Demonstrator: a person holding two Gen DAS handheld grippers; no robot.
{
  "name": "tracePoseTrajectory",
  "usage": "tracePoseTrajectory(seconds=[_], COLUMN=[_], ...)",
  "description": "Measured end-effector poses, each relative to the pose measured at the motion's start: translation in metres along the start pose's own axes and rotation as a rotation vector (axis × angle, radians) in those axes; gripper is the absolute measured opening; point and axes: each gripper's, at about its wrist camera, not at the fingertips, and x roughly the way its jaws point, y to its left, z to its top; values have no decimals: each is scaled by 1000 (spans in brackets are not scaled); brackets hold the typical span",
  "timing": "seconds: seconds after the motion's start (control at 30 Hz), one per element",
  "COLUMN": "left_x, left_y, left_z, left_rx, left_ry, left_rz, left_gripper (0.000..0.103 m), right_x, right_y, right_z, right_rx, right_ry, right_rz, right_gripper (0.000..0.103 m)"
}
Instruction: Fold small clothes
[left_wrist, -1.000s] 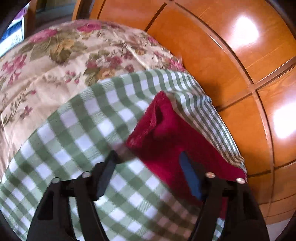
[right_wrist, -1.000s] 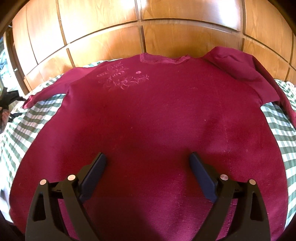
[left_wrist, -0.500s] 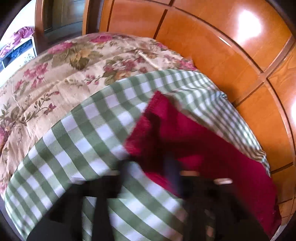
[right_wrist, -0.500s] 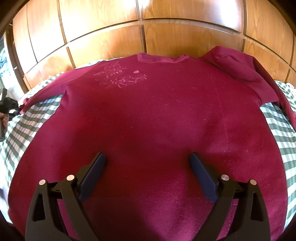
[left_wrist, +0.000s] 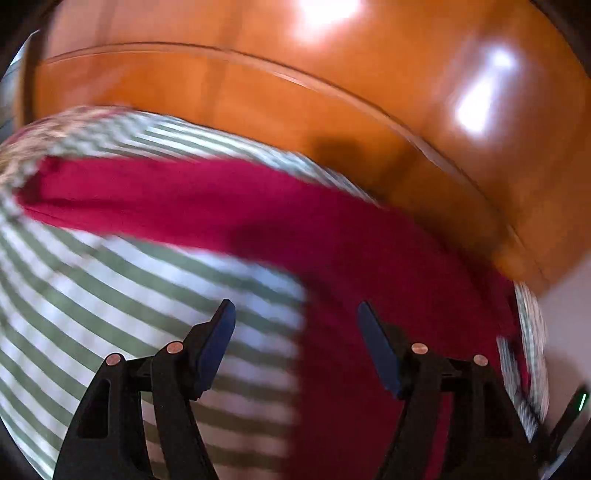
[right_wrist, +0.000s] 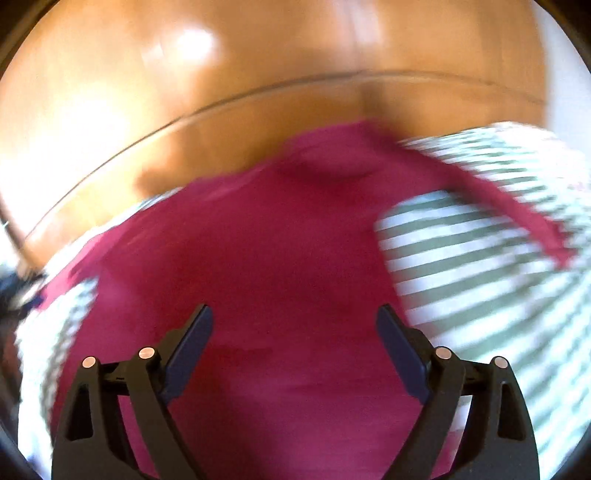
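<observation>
A dark red long-sleeved top (right_wrist: 280, 258) is lying spread flat on a green-and-white checked cloth (right_wrist: 480, 258) that is covering the bed. Both views are smeared by motion blur, so fine detail of the fabric is not showing; the chest embroidery cannot be made out. In the right wrist view the body of the top is filling the middle of the picture, its neckline lying toward the wooden headboard (right_wrist: 258, 74) and its hem toward the camera, so its long axis is running from the near edge of the bed to the headboard edge. One sleeve (right_wrist: 517, 210) is stretching out to the right across the checked cloth, angling away from the body.

In the left wrist view the same top (left_wrist: 369, 258) is occupying the right half, and its other sleeve (left_wrist: 129, 192) is reaching out leftward as a long band, its cuff lying near the left edge of the cloth (left_wrist: 110, 295). The headboard (left_wrist: 332, 92) is rising just behind it.

The left tongs (left_wrist: 295, 314) are standing wide apart over the side seam of the top, holding nothing. The right tongs (right_wrist: 293, 317) are also spread wide above the lower body of the top, empty.
</observation>
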Motion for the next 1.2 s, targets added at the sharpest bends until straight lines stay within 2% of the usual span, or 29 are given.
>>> tracePoseTrajectory(seconds=[0.07,0.17,0.3,0.37,0.43,0.47,0.5,0.53,0.77,0.9,1.0,1.1,1.2], left_x=[13,28,47,51,53,55,56,54,57,59,60,61,62], left_y=[-36,-66,-83,-83,-80,-77,-77,-81,-88,-88,-89,-90,-92], left_z=[-22,-45,-65,-68,-67,-67,-68,-72,-76,-77,-76,-76,-76], left_rx=[94,183,274,289,294,293,292,292,294,289,288,292,295], left_ry=[40,83,115,104,100,101,102,100,94,94,100,104,107], left_rz=[-22,-31,36,53,56,56,59,61,57,49,48,49,55], left_gripper=[69,69,69,71,75,77,77,78,80,81,83,84,84], right_x=[-12,-14,21,44,59,63,64,62,-25,-55,-41,-4,26], right_y=[-52,-119,-173,-190,-199,-200,-199,-197,-194,-214,-240,-276,-302], right_z=[8,17,27,32,37,40,43,47,95,125,139,146,149], right_rx=[43,44,-22,-46,-45,-45,-52,-59,-58,-14,39,135,245], right_ry=[-40,-72,-2,66,114,120,120,117,-24,-33,10,95,103], right_rz=[-157,-409,-563,-570,-551,-548,-554,-559,-481,-490,-534,-561,-531], right_gripper=[85,85,78,67,41,32,16,10,9,9,9,9,10])
